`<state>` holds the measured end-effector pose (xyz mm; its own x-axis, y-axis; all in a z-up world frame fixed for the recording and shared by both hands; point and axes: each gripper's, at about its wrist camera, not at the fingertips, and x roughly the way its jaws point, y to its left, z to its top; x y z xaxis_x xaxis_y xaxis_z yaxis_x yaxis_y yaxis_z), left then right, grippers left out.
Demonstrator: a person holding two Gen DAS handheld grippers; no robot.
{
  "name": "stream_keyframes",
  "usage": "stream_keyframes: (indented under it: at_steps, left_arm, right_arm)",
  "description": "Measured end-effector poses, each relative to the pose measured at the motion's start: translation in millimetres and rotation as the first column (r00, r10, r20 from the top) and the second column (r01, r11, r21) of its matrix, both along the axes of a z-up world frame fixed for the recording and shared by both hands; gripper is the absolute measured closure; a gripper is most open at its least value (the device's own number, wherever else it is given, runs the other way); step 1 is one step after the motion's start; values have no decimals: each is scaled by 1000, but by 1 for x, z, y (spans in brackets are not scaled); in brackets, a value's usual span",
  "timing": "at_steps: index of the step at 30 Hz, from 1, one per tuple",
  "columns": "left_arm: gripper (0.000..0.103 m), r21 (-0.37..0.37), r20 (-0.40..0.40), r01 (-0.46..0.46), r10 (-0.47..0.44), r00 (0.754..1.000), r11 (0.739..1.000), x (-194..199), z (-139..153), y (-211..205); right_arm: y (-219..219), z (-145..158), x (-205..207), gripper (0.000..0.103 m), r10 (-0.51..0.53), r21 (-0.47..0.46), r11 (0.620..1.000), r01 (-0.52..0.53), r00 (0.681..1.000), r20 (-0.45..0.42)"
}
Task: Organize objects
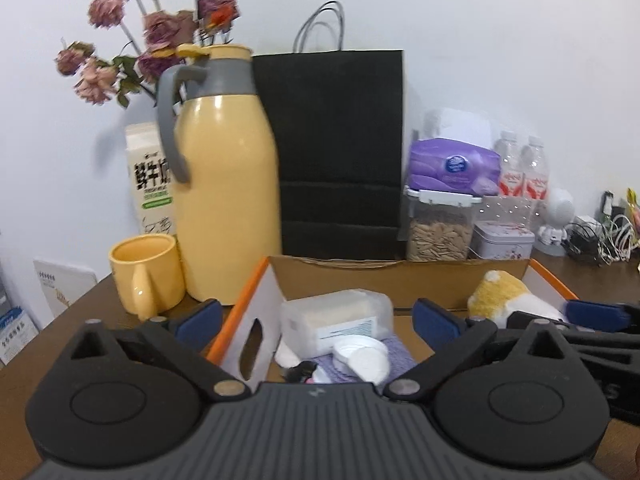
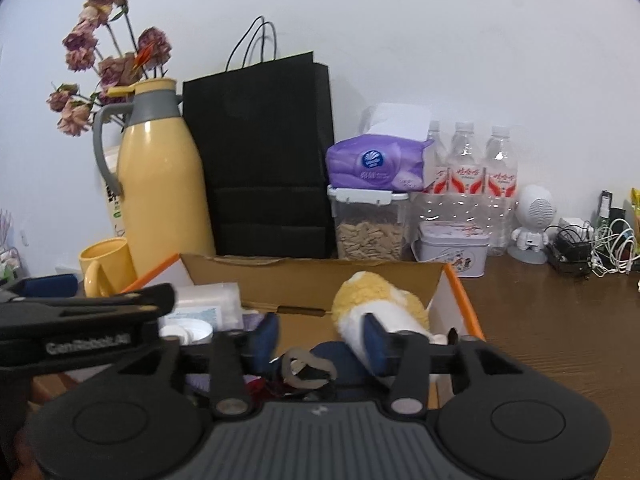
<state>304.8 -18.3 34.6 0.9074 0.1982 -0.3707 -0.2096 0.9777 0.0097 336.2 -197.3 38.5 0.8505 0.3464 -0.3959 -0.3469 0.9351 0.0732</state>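
An open cardboard box (image 1: 340,276) with orange edges sits on the brown table. It holds a clear pack of cotton pads (image 1: 336,320), a round white container (image 1: 362,354), purple cloth and a yellow-and-white plush toy (image 1: 500,294). My left gripper (image 1: 318,316) is open, its jaws wide apart over the box's left half. My right gripper (image 2: 322,338) is open over the box's right half, next to the plush toy (image 2: 380,300). Dark blue cloth and a beige band (image 2: 308,368) lie between its fingers, not gripped. The left gripper's arm (image 2: 80,316) crosses the right wrist view.
Behind the box stand a yellow thermos (image 1: 224,176), yellow mug (image 1: 146,280), milk carton (image 1: 150,176), black paper bag (image 1: 340,152), dried flowers (image 1: 160,32), seed jar (image 1: 438,228) under purple tissues (image 1: 454,166), a tin (image 2: 452,248), water bottles (image 2: 476,172), a white figurine (image 2: 532,224) and cables (image 2: 592,248).
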Motion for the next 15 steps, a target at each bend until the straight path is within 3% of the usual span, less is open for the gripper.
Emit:
stream_keyframes:
  at_steps: [3, 5, 7, 15]
  left_arm:
    - [0, -14, -7, -7, 7, 1000, 1000, -1, 1, 6]
    - [0, -12, -9, -7, 7, 1000, 1000, -3, 1, 8]
    - [0, -13, -10, -4, 4, 1000, 1000, -4, 2, 9]
    - [0, -34, 26, 31, -30, 999, 999, -30, 17, 14]
  right_arm:
    - [-4, 3, -1, 12, 6, 12, 1000, -6, 1000, 7]
    - [-4, 5, -4, 10, 8, 10, 1000, -8, 1000, 16]
    - [-5, 7, -6, 0, 3, 8, 1000, -3, 1000, 20]
    - [-13, 21, -21, 0, 0, 18, 1000, -1, 999, 42]
